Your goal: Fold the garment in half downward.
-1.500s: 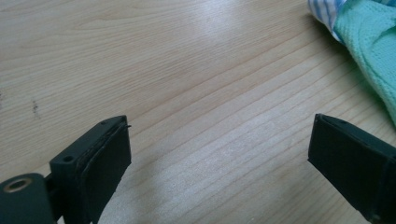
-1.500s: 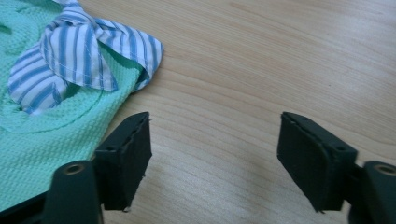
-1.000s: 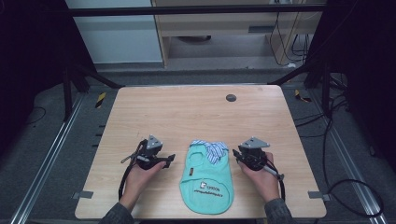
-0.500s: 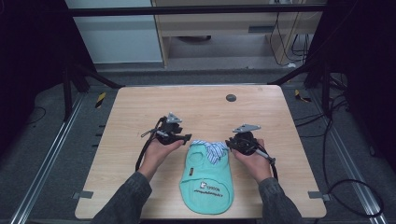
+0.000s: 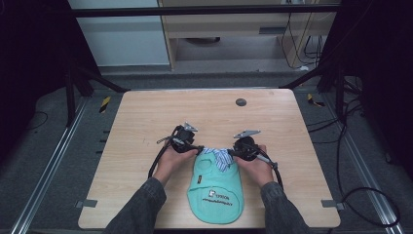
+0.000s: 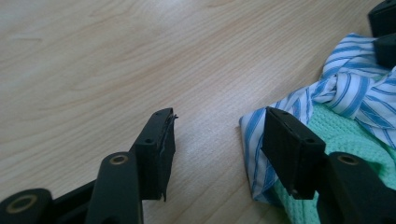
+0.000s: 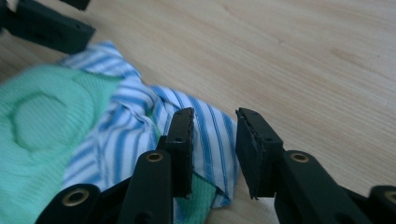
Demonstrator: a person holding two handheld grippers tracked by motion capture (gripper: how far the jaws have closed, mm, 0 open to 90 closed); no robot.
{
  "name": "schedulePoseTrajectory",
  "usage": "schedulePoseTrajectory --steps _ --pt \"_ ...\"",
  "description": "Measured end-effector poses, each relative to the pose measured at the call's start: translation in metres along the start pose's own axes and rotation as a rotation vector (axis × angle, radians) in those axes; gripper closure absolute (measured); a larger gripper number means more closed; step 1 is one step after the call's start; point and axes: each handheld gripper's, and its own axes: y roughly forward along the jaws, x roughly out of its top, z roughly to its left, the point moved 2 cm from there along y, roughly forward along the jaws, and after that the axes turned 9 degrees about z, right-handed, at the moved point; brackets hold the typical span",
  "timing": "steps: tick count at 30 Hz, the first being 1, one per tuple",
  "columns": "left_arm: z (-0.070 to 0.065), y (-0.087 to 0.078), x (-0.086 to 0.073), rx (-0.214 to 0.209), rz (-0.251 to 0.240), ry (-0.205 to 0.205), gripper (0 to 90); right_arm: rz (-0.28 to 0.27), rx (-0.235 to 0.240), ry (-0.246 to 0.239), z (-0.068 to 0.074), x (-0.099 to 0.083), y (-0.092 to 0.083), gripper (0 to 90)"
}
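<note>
The wooden table (image 5: 146, 122) carries a mint-green knitted garment (image 5: 216, 187) near its front edge, between the person's two forearms. A blue-and-white striped collar (image 5: 217, 157) lies at the garment's far end, and printed lettering sits near its near hem.

Against the frame half a second back, the garment's place on the table matches. Both hands have shifted closer to the collar.

The left gripper (image 5: 197, 148) now sits just beside the collar's left corner. Its jaws stand apart and have just been opening slightly. In the left gripper view, one jaw overlaps the striped corner (image 6: 254, 140); the other rests over bare wood, and nothing is clamped.

The right gripper (image 5: 232, 153) sits at the collar's right corner. Its jaws have just been opening and stand apart, with a clear gap. In the right gripper view, the striped cloth (image 7: 210, 135) lies beneath them, unclamped.
</note>
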Motion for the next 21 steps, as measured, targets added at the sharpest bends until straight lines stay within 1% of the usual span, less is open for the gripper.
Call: schedulePoseTrajectory --steps 1,3,4,5,6,7,9,11,12,13,14,15,17,18,19,20,21 --pt "0.000 0.001 0.000 0.002 0.008 -0.002 43.4 0.002 0.003 0.002 0.000 -0.001 0.002 63.9" --pt "-0.002 0.003 -0.001 -0.011 0.012 -0.001 42.5 0.008 0.007 0.004 0.001 -0.001 0.003 61.4" --pt "-0.003 0.004 -0.001 -0.010 0.014 0.005 42.1 0.011 0.001 0.000 0.001 -0.001 0.004 60.4" --pt "-0.005 0.005 -0.001 -0.008 0.020 0.015 41.5 0.019 0.003 -0.003 0.001 -0.001 0.004 58.5" --pt "-0.006 0.005 -0.001 -0.007 0.026 0.023 40.8 0.028 -0.006 -0.005 0.000 -0.001 0.004 55.7" --pt "-0.007 0.005 -0.001 -0.005 0.035 0.030 40.8 0.028 -0.006 -0.005 0.000 -0.001 0.004 55.7" --pt "-0.007 0.006 -0.002 -0.005 0.038 0.022 40.8 0.035 -0.001 0.002 -0.001 -0.001 0.004 55.4" --pt "-0.008 0.006 -0.002 -0.001 0.040 0.027 42.9 0.037 0.003 -0.004 -0.001 0.000 0.004 55.2" --pt "-0.010 0.006 -0.002 -0.008 0.036 0.039 45.7 0.049 0.000 -0.006 -0.001 0.001 0.004 55.9" --pt "-0.010 0.006 -0.002 -0.008 0.036 0.039 48.8 0.049 0.000 -0.006 -0.001 0.001 0.004 55.9" --pt "-0.011 0.005 -0.002 -0.014 0.043 0.042 53.7 0.061 0.003 -0.013 0.001 0.002 0.004 59.7" --pt "-0.013 0.005 -0.002 -0.024 0.038 0.050 53.7 0.061 0.003 -0.013 0.001 0.002 0.004 59.7" --pt "-0.015 0.004 -0.001 -0.036 0.049 0.059 63.8 0.077 0.019 -0.023 0.002 0.003 0.003 65.3" --pt "-0.017 0.004 -0.001 -0.054 0.054 0.065 68.5 0.078 0.020 -0.024 0.002 0.004 0.003 67.3" --pt "-0.018 0.004 -0.001 -0.058 0.056 0.070 73.2 0.080 0.024 -0.025 0.003 0.004 0.003 70.2" --pt "-0.019 0.003 -0.001 -0.062 0.059 0.075 75.6 0.086 0.028 -0.034 0.004 0.004 0.003 73.3" --pt "-0.019 0.003 -0.001 -0.071 0.061 0.080 78.9 0.089 0.039 -0.033 0.004 0.005 0.003 77.4"
